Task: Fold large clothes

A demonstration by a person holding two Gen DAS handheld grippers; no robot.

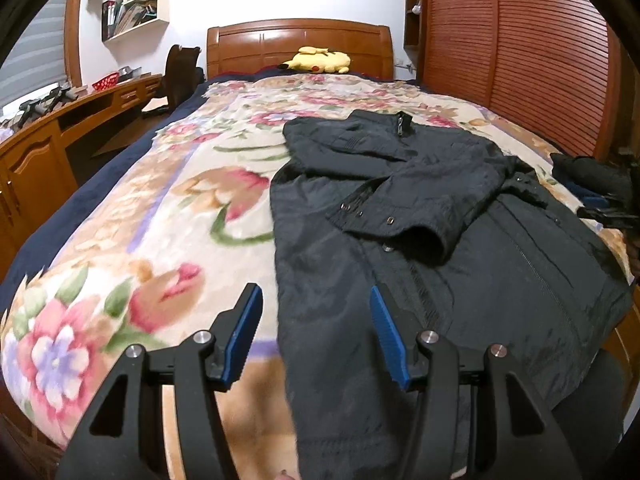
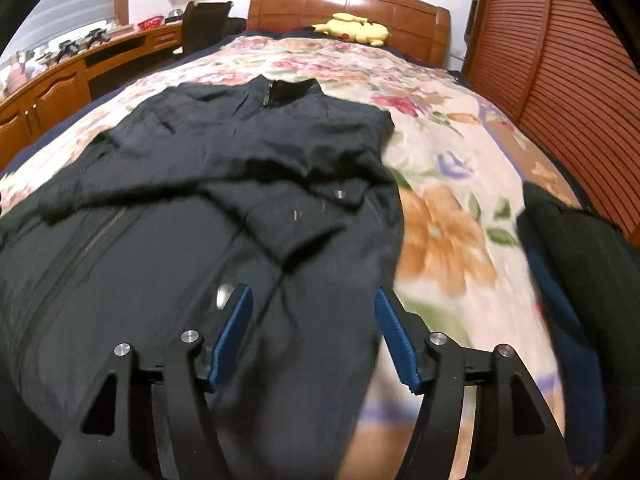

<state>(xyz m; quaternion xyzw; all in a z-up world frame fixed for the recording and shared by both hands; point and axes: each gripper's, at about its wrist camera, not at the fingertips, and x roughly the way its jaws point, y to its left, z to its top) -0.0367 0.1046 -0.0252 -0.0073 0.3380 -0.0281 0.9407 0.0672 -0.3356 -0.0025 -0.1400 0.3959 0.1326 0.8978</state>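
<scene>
Both sleeves of the jacket [image 1: 460, 248] lie folded in; my left gripper [image 1: 316, 334] and right gripper [image 2: 314, 334] hang wide and empty, and the hem still needs folding up.

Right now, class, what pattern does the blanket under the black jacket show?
The blanket has a floral pattern on cream, clearest in the left wrist view.

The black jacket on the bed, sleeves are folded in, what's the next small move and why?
Probably lower both open grippers, left and right, onto the jacket's near hem and pinch it. Both sleeves already lie across the front, and neither gripper holds cloth.
</scene>
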